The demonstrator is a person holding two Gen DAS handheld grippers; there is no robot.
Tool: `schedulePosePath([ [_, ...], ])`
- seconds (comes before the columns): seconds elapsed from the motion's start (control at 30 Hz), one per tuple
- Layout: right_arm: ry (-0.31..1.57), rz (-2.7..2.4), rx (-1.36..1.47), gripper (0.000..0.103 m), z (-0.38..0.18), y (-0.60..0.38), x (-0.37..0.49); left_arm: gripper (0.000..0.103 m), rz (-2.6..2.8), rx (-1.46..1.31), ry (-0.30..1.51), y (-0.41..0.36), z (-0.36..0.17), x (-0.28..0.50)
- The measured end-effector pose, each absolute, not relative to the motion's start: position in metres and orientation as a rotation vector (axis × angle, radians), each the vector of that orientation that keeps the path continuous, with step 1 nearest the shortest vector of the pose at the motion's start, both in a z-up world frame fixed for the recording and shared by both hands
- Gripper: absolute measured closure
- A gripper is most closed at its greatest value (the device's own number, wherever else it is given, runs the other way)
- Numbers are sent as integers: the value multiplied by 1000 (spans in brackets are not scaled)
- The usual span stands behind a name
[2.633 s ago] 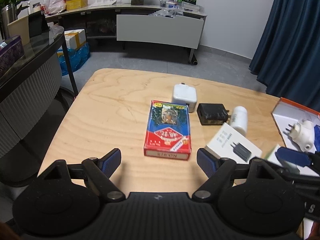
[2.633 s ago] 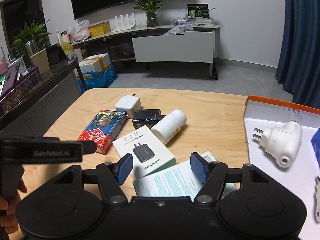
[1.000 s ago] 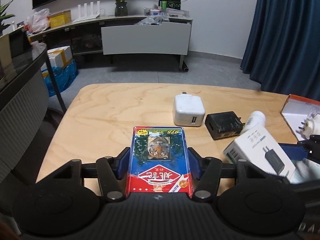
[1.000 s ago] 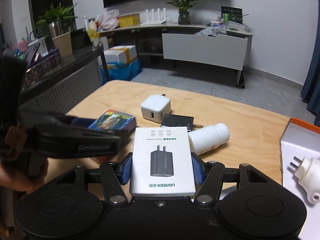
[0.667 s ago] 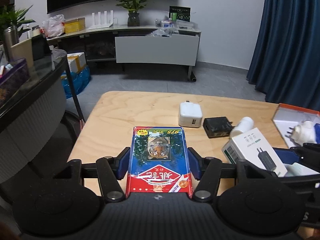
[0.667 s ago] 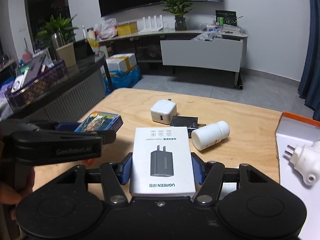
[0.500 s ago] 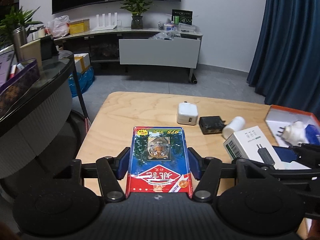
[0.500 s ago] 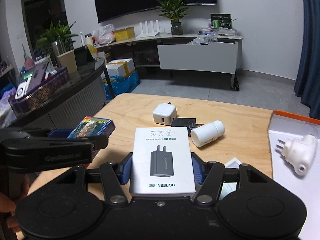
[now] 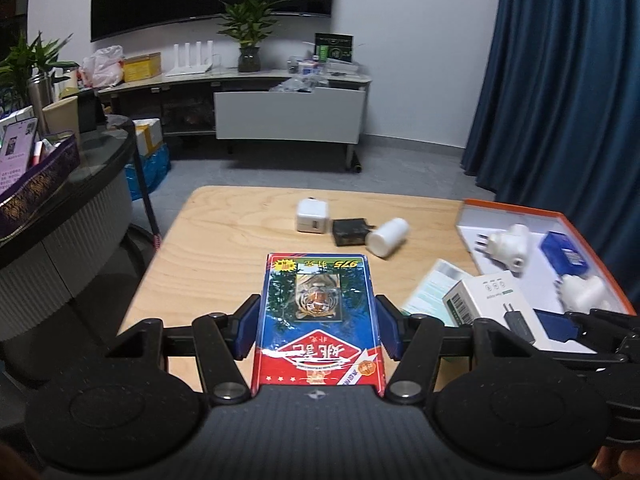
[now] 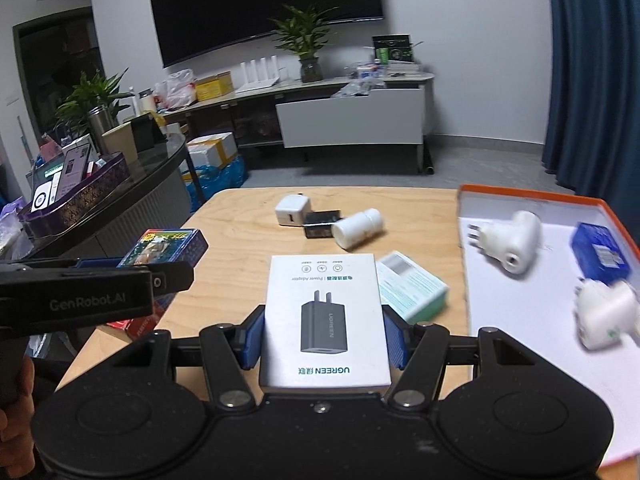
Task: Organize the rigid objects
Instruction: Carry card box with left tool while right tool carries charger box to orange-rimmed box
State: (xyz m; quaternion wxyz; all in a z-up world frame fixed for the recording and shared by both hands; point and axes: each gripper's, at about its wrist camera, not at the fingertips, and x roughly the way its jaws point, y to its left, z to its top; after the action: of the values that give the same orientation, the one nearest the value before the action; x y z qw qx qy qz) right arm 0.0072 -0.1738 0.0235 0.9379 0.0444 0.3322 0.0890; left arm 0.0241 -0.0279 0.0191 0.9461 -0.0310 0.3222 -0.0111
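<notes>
Pale plywood makes up our bench (image 9: pixel 224 248), with grey floor beyond its far edge and a blue curtain (image 9: pixel 560 100) off to the right. Our left gripper (image 9: pixel 318 330) has its jaws clenched on the long sides of the tiger-print box (image 9: pixel 318 312), carried clear above the bench. Our right gripper (image 10: pixel 324 332) has its jaws clenched on the white adapter box (image 10: pixel 324 320), also off the surface.

From the left wrist view we see the adapter box only edge-on at the right; its printed face shows in the right wrist view alone. That view also gives us the left gripper from the side, with the tiger-print box jutting past its tip and a hand (image 10: pixel 12 412) on the handle.

Near the far edge lie a white charger (image 9: pixel 312 216), a black charger (image 9: pixel 349 232) and a white bottle (image 9: pixel 387 237), close together; we cannot tell whether they touch. A green-and-white packet (image 10: pixel 412 292) lies just beside the orange-rimmed tray (image 10: pixel 528 196), which holds two white plug adapters and a blue block. Bare wood stretches across the bench's left half.
</notes>
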Motion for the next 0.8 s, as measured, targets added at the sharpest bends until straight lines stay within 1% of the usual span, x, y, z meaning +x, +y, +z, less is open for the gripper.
schedulePosePath([
  [0.4,638,73,115,32,36,-222,-43,43,-164,-48,635,-85,24,2],
  [0.8,628,-42,147,32,33,-274,-67,43,-267,-29,651,-134,18,0],
])
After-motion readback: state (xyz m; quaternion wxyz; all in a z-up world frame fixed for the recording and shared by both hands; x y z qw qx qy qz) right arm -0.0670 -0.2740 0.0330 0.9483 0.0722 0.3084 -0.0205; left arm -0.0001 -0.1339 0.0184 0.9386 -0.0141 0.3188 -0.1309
